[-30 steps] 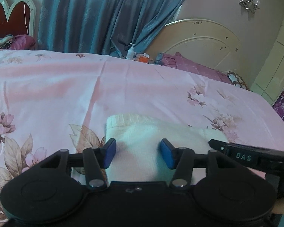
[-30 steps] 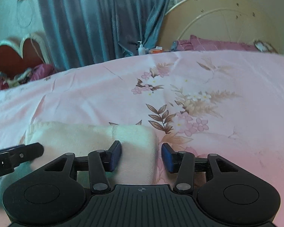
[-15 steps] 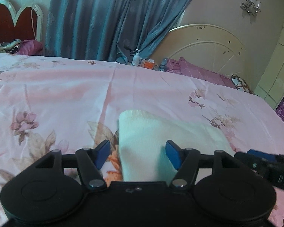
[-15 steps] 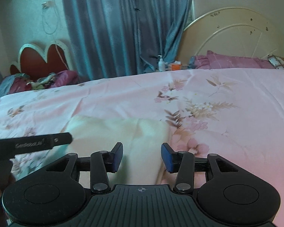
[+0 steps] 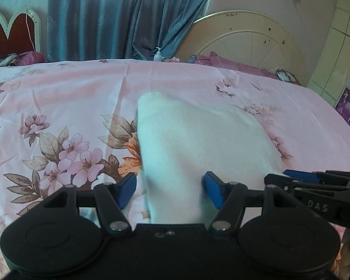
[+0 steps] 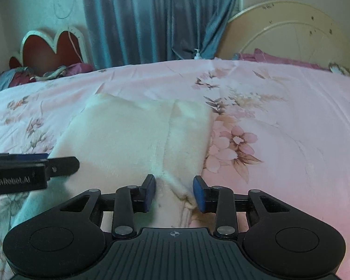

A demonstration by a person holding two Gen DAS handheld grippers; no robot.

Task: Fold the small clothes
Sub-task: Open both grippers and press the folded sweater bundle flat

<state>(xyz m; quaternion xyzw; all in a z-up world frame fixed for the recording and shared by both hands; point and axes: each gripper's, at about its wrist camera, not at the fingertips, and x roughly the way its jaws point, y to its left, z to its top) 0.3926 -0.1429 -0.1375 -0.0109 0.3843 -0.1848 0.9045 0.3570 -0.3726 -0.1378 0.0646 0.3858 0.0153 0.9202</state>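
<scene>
Both grippers are sitting further back from the white garment [image 5: 198, 140] than a second ago, more of its folded shape now showing on the pink floral bed sheet [image 5: 58, 98]. Left gripper [image 5: 170, 190] jaws are standing wide, pads clear of the cloth lying between them. Right gripper [image 6: 173, 192] jaws have just been closing, now standing narrower around the garment's near corner, not yet pinching it.
</scene>
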